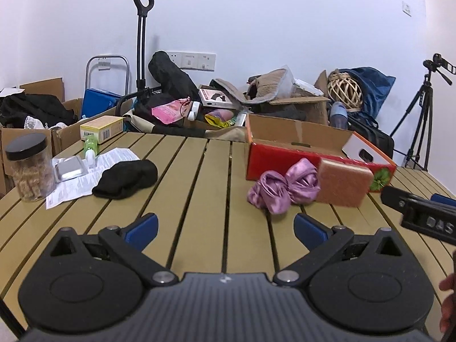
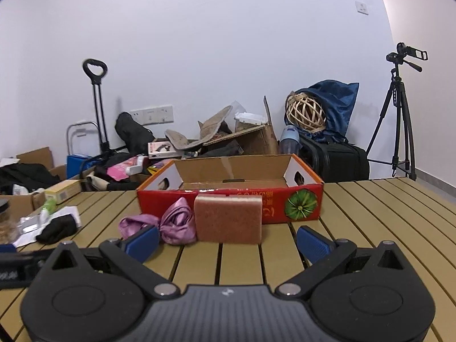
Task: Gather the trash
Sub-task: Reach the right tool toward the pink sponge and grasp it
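Right gripper: the right gripper [image 2: 228, 242] is wide apart and holds nothing. It hangs low over the counter [image 2: 384, 228] and faces the sponge.
Left gripper: the left gripper [image 1: 225, 228] is spread wide too, with nothing in it. It sits more to the left, over bare slats.
Sponge: the pink sponge [image 2: 228, 218] stands on its edge, right in line with the gap of the right gripper. It leans against the front of the red box.
Purple wrap: a shiny purple crumpled wrap [image 2: 171, 225] lies just beside the sponge, on its left side, touching it.
Red box: the red box [image 2: 285, 202] is open on top and looks empty inside. I think the trash goes in there.
Other things: a black cloth [image 1: 125, 179], a paper sheet [image 1: 85, 176], a silver packet [image 1: 69, 168], a small green bottle [image 1: 91, 145] and a jar [image 1: 28, 168] sit well apart, at the left of the counter.
Step now: I think this is the reach for the first piece, and nothing is picked up yet.
Next move: the right gripper should go forward until the sponge is between its fingers, then squeeze, lift, and drop it over the wall of the box. It must not push the sponge flat or grab the purple wrap too.
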`<state>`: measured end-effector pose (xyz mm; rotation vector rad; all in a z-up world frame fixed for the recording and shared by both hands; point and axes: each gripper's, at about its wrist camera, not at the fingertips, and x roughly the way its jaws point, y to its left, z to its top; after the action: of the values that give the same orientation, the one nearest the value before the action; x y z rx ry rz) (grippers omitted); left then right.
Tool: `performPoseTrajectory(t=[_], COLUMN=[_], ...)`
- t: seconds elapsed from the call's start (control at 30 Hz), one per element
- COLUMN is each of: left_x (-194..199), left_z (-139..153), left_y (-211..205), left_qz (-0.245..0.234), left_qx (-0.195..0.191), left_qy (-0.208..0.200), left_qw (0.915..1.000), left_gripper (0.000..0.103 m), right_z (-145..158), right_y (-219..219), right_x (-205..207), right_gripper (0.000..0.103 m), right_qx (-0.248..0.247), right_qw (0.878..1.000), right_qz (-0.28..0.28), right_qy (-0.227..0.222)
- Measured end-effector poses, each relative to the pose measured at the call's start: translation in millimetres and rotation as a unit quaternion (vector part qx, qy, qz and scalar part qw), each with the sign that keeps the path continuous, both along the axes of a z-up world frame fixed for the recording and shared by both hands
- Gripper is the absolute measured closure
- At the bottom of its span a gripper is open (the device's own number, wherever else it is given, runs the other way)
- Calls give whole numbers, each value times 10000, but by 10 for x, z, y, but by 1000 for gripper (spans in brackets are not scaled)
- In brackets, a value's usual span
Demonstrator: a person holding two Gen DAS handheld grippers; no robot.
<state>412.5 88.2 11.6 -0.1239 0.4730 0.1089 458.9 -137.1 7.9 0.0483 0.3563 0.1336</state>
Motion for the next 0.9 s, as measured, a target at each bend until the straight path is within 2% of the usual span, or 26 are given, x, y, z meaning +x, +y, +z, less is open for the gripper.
performPoseTrajectory(t=[0.33, 0.5, 0.9], left_x=[427, 511, 565], left_z=[-155, -197, -245], left_y=[399, 560, 601], left_qz=[224, 328, 338], left_qx=[-361, -552, -606], left_qy=[85, 101, 141], left_qw=[9991, 9979, 9975], left_gripper=[0, 0, 0], right_z=[-169, -246, -369], right_y=[259, 392, 395], right_x=[879, 1122, 1565], right_gripper=[0, 0, 0], right_qx=[-84, -204, -116], right_qw=[9984, 9968, 9927], right_qz=[-209, -343, -707], right_qy=[514, 690, 969])
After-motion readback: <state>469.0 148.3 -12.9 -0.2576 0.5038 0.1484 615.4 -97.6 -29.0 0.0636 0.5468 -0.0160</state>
